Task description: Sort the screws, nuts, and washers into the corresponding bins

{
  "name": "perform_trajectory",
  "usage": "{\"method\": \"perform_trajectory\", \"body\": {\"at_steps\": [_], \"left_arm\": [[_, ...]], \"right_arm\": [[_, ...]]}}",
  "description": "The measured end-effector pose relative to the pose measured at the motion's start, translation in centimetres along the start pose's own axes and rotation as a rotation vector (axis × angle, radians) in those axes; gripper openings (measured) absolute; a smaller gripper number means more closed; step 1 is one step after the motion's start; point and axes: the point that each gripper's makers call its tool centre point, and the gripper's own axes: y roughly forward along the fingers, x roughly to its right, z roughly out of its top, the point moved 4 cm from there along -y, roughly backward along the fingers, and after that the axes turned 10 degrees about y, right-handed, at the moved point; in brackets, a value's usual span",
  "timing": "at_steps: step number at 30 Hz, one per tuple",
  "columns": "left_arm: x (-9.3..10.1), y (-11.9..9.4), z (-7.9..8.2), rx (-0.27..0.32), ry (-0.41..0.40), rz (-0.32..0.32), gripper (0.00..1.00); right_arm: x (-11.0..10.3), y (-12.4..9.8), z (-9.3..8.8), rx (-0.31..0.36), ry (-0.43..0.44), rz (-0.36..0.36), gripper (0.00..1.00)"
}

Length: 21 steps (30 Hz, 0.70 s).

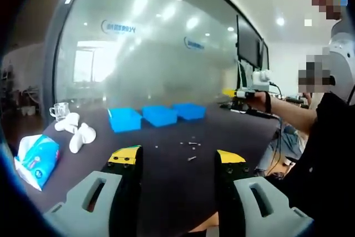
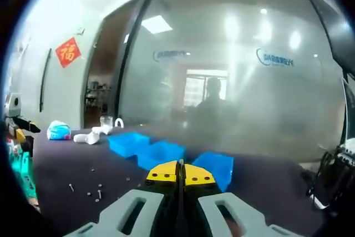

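Sorting not yet begun: screws and small hardware (image 1: 191, 147) lie loose on the dark table (image 1: 166, 181), frame centre, three blue bins (image 1: 158, 115) behind, contents prob. empty but unclear. Left gripper (image 1: 177, 162) gapes wide, holding nothing; right gripper (image 2: 179, 175) pinched closed, apparently on nothing.

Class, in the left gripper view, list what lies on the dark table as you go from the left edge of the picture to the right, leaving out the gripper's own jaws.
Tissue pack → white objects → three blue bins → scattered small fasteners → the other gripper, held in a person's hand.
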Motion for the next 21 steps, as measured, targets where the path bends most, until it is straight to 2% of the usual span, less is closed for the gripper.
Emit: {"method": "perform_trajectory", "body": {"at_steps": [3, 11, 15, 21], "left_arm": [[0.1, 0.0, 0.1, 0.0, 0.002, 0.0, 0.51], [-0.3, -0.5, 0.1, -0.005, 0.003, 0.018, 0.51], [-0.5, -0.7, 0.0, -0.008, 0.002, 0.025, 0.51], [-0.6, -0.7, -0.2, -0.01, -0.002, 0.028, 0.51]], "right_arm": [[1.1, 2.8, 0.4, -0.002, 0.016, -0.018, 0.0], [2.7, 8.3, 0.8, -0.005, 0.019, -0.049, 0.0], [3.4, 10.4, 0.6, -0.02, 0.023, -0.08, 0.0], [3.7, 12.0, 0.5, -0.037, 0.008, -0.1, 0.0]]}}
